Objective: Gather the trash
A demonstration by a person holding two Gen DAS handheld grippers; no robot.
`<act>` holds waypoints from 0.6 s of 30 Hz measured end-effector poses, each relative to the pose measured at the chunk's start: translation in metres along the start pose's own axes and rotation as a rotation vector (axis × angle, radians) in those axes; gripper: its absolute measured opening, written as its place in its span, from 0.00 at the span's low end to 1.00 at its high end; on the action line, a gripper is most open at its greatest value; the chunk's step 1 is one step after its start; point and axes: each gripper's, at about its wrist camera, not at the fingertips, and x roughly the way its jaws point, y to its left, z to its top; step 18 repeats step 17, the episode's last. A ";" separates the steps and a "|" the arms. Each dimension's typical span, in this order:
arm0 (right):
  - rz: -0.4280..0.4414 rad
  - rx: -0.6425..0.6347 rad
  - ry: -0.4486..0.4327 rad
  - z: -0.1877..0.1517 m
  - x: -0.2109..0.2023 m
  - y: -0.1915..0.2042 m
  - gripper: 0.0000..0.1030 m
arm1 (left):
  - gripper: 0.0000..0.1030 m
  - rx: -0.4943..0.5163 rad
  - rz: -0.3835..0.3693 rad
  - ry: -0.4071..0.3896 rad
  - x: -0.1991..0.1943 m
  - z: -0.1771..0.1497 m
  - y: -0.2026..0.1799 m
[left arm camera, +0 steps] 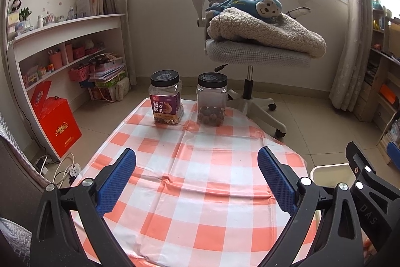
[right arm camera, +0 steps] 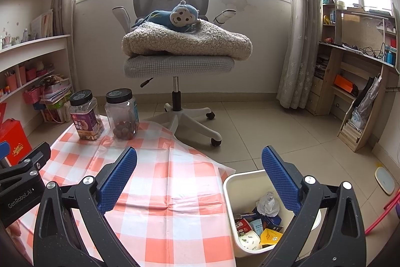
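Both tools are spread wide with nothing in them: the left tool (left arm camera: 196,182) hangs over the checked worktop (left arm camera: 200,192), and the right tool (right arm camera: 199,182) hangs over the worktop's edge. The trash (right arm camera: 260,222) sits in the white bin (right arm camera: 228,194), just under the right tool's right finger. No trash shows on the worktop, only two jars (left arm camera: 188,101) far ahead, so collecting looks done; next, check for leftover bits.
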 end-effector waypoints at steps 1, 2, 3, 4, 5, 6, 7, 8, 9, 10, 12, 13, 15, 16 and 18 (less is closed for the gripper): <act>0.001 0.004 0.003 0.000 0.000 -0.001 0.93 | 0.91 0.001 -0.005 0.004 0.000 -0.001 0.000; 0.001 0.010 0.006 0.000 0.000 -0.002 0.93 | 0.90 0.000 -0.008 0.007 0.001 -0.001 0.000; 0.002 0.015 0.009 0.001 0.001 -0.004 0.93 | 0.89 -0.001 -0.010 0.010 0.002 -0.002 0.000; 0.004 0.021 0.011 0.001 0.001 -0.005 0.93 | 0.87 0.000 -0.013 0.013 0.003 -0.001 0.000; 0.006 0.026 0.015 0.002 0.001 -0.007 0.93 | 0.86 -0.001 -0.017 0.014 0.003 -0.001 0.000; 0.006 0.030 0.017 0.002 0.001 -0.008 0.93 | 0.85 -0.003 -0.020 0.015 0.003 -0.001 0.001; 0.006 0.032 0.018 0.002 0.001 -0.009 0.93 | 0.85 -0.002 -0.021 0.013 0.003 -0.001 0.000; 0.004 0.033 0.018 0.003 0.001 -0.009 0.93 | 0.85 0.000 -0.020 0.009 0.002 -0.001 0.000; 0.003 0.033 0.017 0.002 0.001 -0.009 0.93 | 0.85 0.000 -0.016 0.003 0.001 -0.001 -0.001; 0.002 0.033 0.015 0.003 0.001 -0.011 0.93 | 0.87 -0.004 -0.011 -0.003 0.000 0.000 -0.001; 0.002 0.035 0.013 0.003 0.000 -0.012 0.93 | 0.93 -0.005 -0.008 -0.002 -0.001 0.001 -0.001; 0.001 0.036 0.012 0.003 0.000 -0.012 0.93 | 0.93 -0.003 -0.002 -0.003 -0.002 0.000 -0.002; 0.001 0.034 0.009 0.004 0.000 -0.013 0.93 | 0.93 0.000 0.011 -0.010 -0.003 0.000 -0.003; 0.000 0.032 0.008 0.004 0.000 -0.012 0.93 | 0.93 -0.003 0.015 -0.011 -0.003 0.000 -0.002; 0.001 0.031 0.007 0.004 0.000 -0.011 0.93 | 0.93 -0.007 0.016 -0.010 -0.003 0.000 -0.002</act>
